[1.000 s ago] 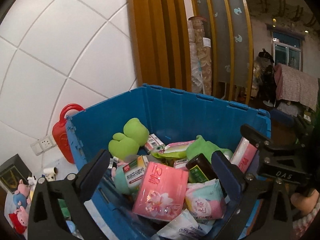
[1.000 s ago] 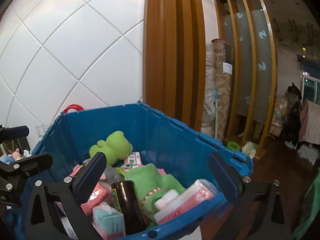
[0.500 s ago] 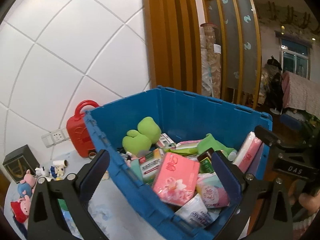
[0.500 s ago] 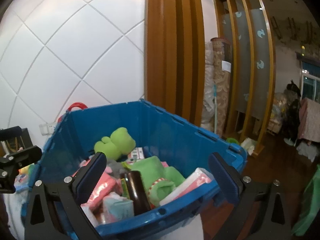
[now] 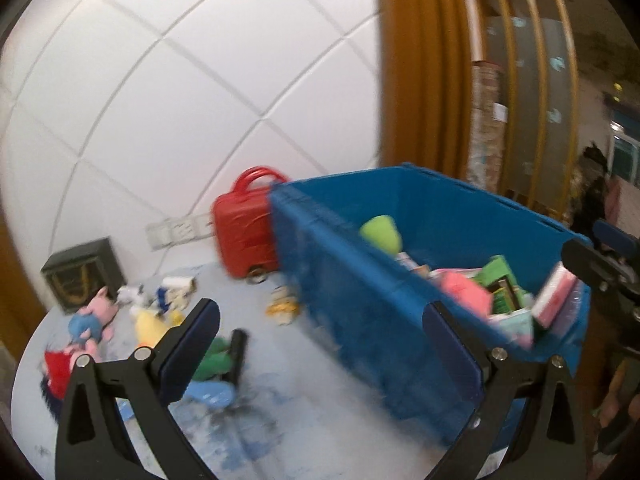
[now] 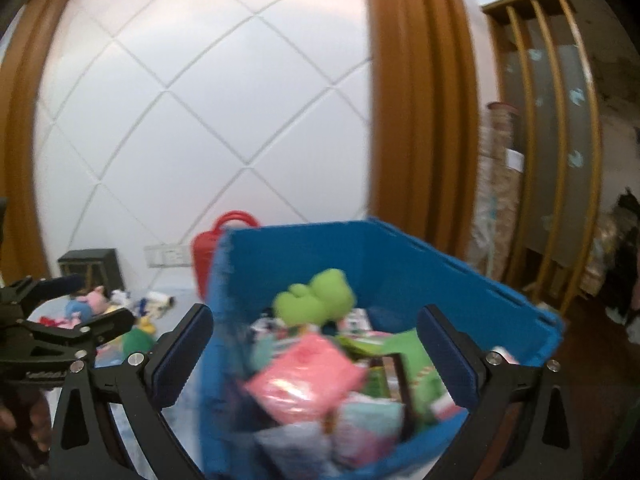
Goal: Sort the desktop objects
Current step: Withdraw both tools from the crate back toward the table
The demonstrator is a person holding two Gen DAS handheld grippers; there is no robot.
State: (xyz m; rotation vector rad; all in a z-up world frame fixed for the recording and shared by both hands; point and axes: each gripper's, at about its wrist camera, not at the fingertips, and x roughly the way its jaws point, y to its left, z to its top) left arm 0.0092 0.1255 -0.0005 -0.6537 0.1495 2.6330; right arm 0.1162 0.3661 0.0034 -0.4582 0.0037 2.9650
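A blue plastic crate (image 5: 360, 300) (image 6: 440, 264) stands on the table's right side, filled with packets, a dark bottle and a green frog plush (image 6: 316, 298). A pink tissue pack (image 6: 308, 380) lies on top of the pile. My left gripper (image 5: 320, 350) is open and empty, facing the crate's left wall and the table. My right gripper (image 6: 314, 354) is open and empty above the crate's near left corner. Loose toys lie at the table's left: a pink pig plush (image 5: 94, 320), a yellow toy (image 5: 150, 326), a green item (image 5: 212, 360). Both views are blurred.
A red toy suitcase (image 5: 244, 228) stands against the white tiled wall behind the crate. A dark box (image 5: 82, 274) sits at the far left, and a wall socket (image 5: 176, 230) is behind the table. Wooden slats and a room lie to the right. The pale tabletop (image 5: 300, 412) is stained.
Both views have swung left and pulled back from the crate. The left view now shows the table and loose toys. Both grippers remain open.
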